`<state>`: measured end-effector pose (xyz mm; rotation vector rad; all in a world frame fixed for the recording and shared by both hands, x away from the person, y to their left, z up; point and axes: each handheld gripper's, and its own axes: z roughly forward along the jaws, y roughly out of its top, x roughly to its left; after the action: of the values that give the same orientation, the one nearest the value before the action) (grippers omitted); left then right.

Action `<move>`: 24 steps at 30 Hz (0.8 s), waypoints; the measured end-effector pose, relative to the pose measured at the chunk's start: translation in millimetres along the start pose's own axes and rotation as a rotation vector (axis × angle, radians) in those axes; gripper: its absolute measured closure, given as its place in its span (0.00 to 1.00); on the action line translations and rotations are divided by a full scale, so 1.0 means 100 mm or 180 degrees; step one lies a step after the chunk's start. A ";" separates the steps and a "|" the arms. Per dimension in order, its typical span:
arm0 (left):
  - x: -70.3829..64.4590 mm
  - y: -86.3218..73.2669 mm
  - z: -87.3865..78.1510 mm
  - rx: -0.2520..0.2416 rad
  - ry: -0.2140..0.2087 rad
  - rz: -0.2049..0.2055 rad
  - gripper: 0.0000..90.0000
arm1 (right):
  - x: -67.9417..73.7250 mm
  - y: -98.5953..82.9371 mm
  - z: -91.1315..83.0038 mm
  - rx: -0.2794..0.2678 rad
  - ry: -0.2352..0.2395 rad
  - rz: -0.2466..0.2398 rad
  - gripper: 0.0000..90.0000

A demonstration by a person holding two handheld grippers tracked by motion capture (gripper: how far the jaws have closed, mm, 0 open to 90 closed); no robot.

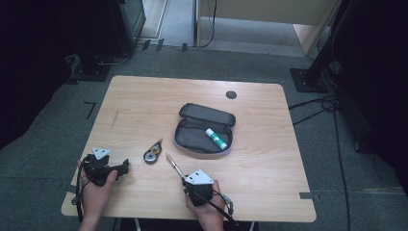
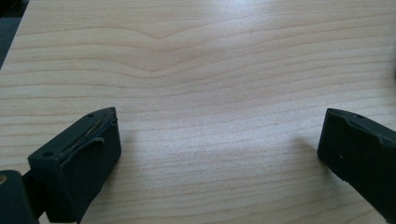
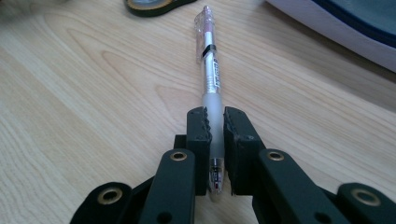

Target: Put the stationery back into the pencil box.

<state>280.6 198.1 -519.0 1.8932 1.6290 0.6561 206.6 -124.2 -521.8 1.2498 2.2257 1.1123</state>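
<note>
Pen is gripped but not packed yet. Left of the pencil case, the left tool sits released over bare surface; nearer the case, the right tool clenches the pen's grip end. Putting it beside the glue stick looks like what's left.

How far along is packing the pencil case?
Done: the pencil case lies open with a glue stick inside. In hand: the right gripper is shut on a pen, low over the table. Left: the pen and probably the tape roll go in; the left gripper is open, idle.
</note>
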 end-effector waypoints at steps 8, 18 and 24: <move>0.00 0.00 0.00 0.0001 0.0001 -0.0002 0.00 | -0.13 0.04 -0.14 -0.0114 0.0066 0.0043 0.91; 0.00 0.00 0.00 0.0000 0.0000 0.0000 0.00 | -0.30 0.14 -0.30 -0.0237 0.0074 0.0118 0.91; 0.00 0.00 0.00 0.0000 0.0000 0.0001 0.00 | -0.42 0.26 -0.40 -0.0316 0.0043 0.0147 0.91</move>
<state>280.6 198.2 -519.0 1.8934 1.6290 0.6561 218.7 -170.1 -479.0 1.2616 2.1333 1.2362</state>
